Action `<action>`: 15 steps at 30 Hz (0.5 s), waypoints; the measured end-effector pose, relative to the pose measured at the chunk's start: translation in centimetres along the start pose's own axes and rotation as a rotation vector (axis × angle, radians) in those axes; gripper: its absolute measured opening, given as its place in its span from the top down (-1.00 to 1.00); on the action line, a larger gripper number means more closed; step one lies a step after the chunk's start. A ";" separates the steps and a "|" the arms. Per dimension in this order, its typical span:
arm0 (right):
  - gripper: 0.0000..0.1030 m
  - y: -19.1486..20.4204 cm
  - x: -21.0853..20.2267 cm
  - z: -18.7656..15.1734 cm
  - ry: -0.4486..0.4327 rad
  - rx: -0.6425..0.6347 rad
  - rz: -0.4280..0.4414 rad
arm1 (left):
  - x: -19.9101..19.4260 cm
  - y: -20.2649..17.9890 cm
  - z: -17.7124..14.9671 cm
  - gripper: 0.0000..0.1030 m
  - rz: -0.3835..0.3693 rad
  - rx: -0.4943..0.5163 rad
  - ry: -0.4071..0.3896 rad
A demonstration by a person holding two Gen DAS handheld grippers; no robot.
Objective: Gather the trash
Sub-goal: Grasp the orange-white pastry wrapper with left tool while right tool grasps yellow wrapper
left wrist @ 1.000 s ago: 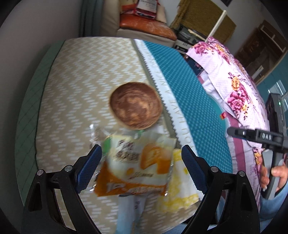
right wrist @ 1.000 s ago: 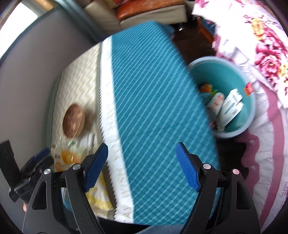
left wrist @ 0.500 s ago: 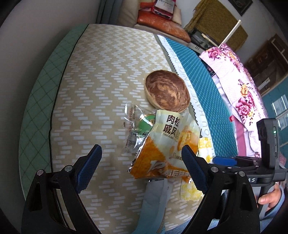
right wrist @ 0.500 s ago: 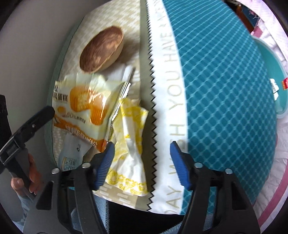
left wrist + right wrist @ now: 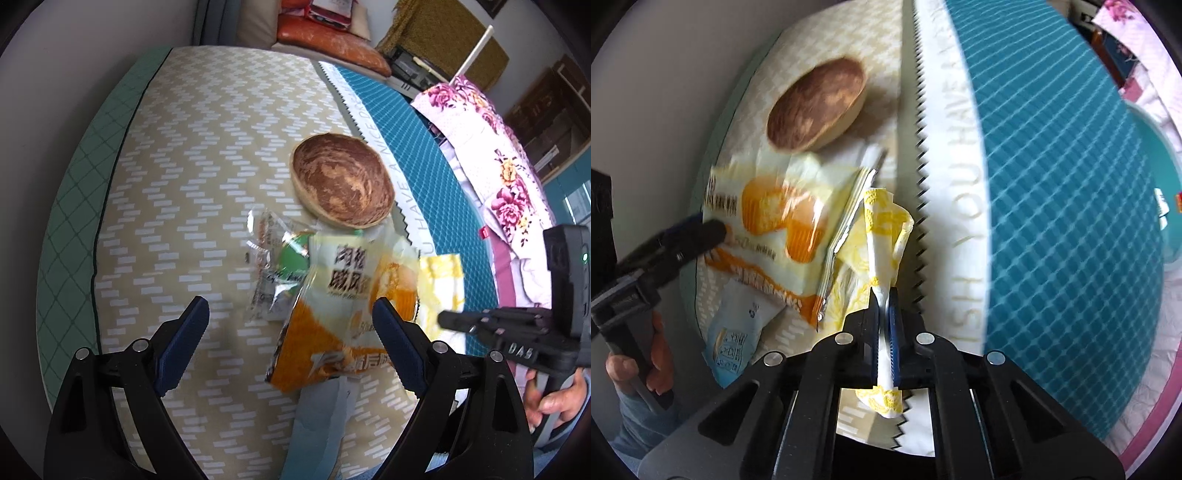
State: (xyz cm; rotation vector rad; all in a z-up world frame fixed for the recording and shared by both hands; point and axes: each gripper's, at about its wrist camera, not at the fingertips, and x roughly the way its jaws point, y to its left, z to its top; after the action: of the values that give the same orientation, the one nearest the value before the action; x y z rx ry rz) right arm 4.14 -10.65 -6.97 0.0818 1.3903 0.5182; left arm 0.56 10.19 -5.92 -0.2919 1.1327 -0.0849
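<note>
A pile of trash lies on the beige-patterned cloth: an orange cake bag [image 5: 347, 314] [image 5: 775, 221], a clear wrapper with green print [image 5: 277, 266], a light blue packet [image 5: 321, 424] [image 5: 735, 332] and a yellow-and-white wrapper [image 5: 882, 229] [image 5: 441, 284]. My right gripper [image 5: 884, 295] is shut on the yellow wrapper, which is pinched between the blue pads and sticks out both ways. My left gripper [image 5: 290, 310] hangs open just above the cake bag and the clear wrapper, touching neither.
A brown marbled bowl [image 5: 341, 179] [image 5: 816, 110] stands just beyond the pile. The table's teal half [image 5: 1052, 221] lies to the right. A teal basin [image 5: 1160, 192] sits below the table's right edge. A floral blanket [image 5: 506, 184] and a sofa [image 5: 325, 40] lie beyond.
My right gripper swung from over the teal side, by the basin, to the trash pile and shut on the yellow wrapper. The left gripper stayed open over the pile.
</note>
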 end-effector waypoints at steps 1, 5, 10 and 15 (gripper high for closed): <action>0.91 -0.2 -0.3 0.1 -0.007 0.008 0.001 | 0.0 -0.4 0.1 -0.75 0.004 0.014 -0.004; 0.91 -1.7 -1.0 0.7 -0.037 0.060 0.007 | 0.4 -2.0 0.2 -0.65 0.032 0.086 -0.006; 0.91 -3.2 -1.4 0.4 -0.049 0.089 0.024 | 1.5 -3.3 0.0 -0.09 0.048 0.132 0.029; 0.91 -5.3 -2.1 0.0 -0.062 0.105 0.040 | 1.8 -4.5 -0.1 0.47 0.051 0.162 0.036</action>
State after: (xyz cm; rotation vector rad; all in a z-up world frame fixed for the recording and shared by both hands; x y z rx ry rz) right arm 5.57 -16.19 -6.87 0.2097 1.3572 0.4718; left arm 1.60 5.45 -6.32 -0.1172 1.1607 -0.1364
